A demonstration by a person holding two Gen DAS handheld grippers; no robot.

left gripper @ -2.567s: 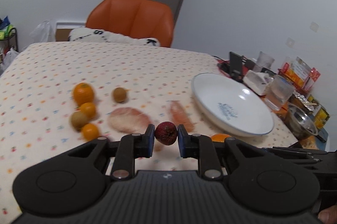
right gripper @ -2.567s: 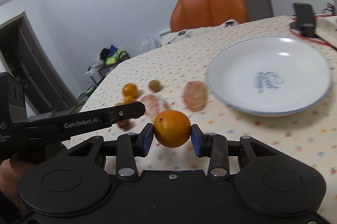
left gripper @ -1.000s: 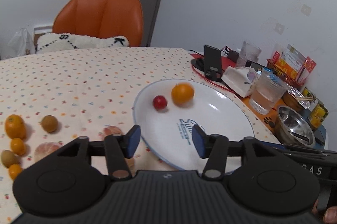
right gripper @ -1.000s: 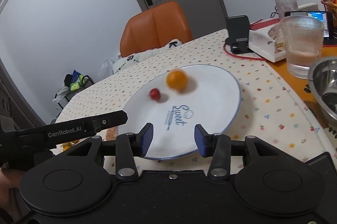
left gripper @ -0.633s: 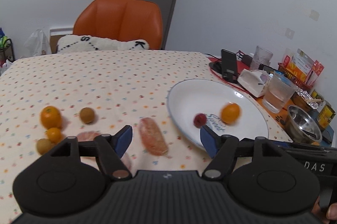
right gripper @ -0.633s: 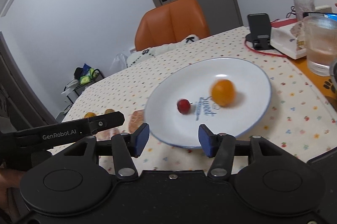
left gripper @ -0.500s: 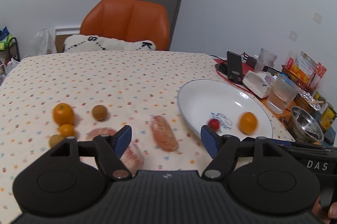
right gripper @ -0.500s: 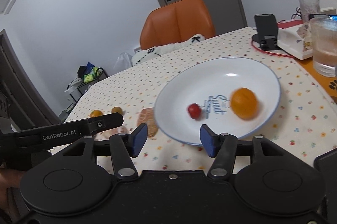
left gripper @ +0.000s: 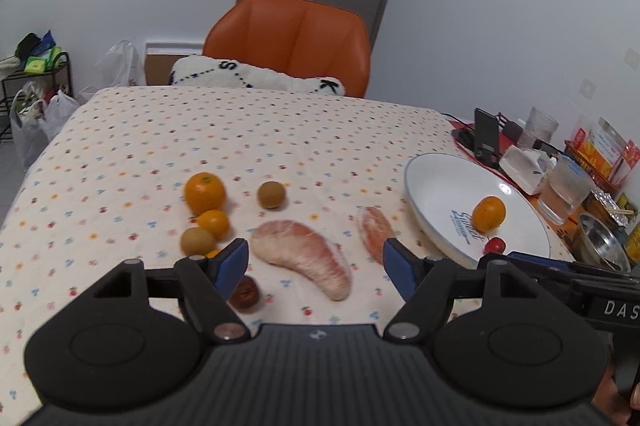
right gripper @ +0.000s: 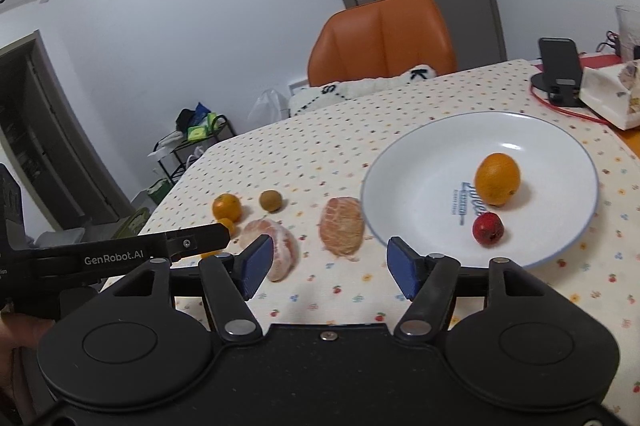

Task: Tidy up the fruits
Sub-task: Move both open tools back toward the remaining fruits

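Above the tablecloth, both tools wide apart, empty.

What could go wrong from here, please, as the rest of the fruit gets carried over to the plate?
1. The orange and small red fruit lie loose on the shallow plate; a bump from another drop might roll them off.
2. The peeled pomelo segment looks soft, so the open left gripper may squash it.
3. The dark lychee sits half hidden under the left finger and could be missed.
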